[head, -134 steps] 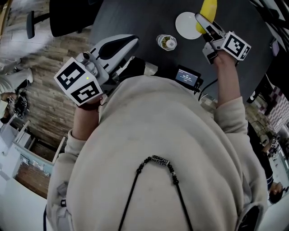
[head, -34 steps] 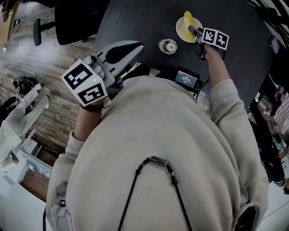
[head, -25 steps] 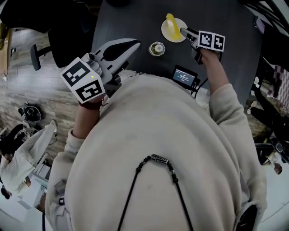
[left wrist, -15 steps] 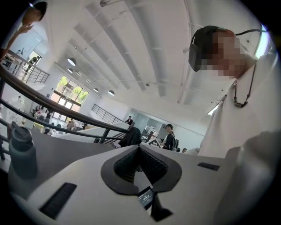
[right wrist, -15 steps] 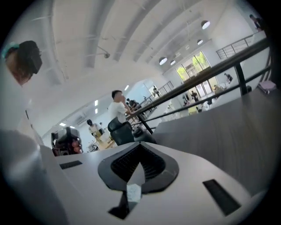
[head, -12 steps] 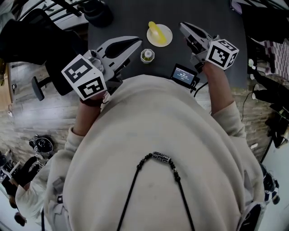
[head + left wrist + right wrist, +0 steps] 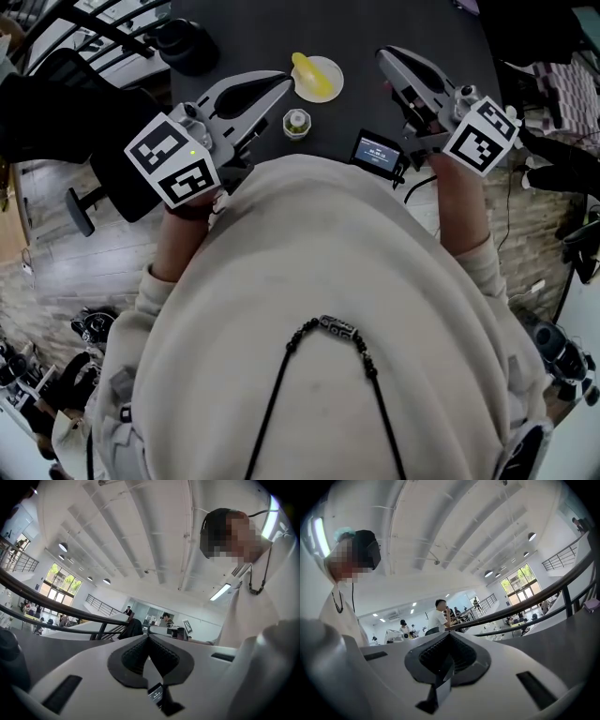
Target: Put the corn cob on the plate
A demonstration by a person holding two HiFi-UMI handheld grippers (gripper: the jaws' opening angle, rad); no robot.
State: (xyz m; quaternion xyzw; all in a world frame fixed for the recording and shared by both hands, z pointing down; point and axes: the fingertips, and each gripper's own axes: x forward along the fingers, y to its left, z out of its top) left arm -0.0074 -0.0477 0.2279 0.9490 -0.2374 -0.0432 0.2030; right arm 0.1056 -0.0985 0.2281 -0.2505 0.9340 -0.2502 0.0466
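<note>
- We see the person's cream sweatshirt [image 7: 328,281] filling most of the head view, with a dark beaded cord hanging down its front.
- Beyond it lies the dark grey flat surface [image 7: 253,37], which carries everything that follows.
- The left white two-jaw tool [image 7: 283,82], with its black-and-white marker cube, is held above the near left part of the surface. It points toward the plate but stays apart from it. In the left gripper view its ribbed black pads [image 7: 136,656] are pressed together with nothing between them.
- The right white two-jaw tool [image 7: 382,54] is raised on the other side, with its tip to the right of the plate and clear of it. In the right gripper view its pads [image 7: 461,656] also meet, pinching nothing.
- The round white plate [image 7: 334,71] sits on the surface between the two tool tips.
- The yellow corn cob [image 7: 312,75] lies on that plate. It runs slantwise, and its far end reaches over the rim at the upper left. Neither tool touches it.
- A small black device with a lit screen [image 7: 377,152] stands at the near edge of the surface, below the right tool.
- A small round jar with a pale lid [image 7: 296,122] stands just below the plate, near the left tool's tip.
</note>
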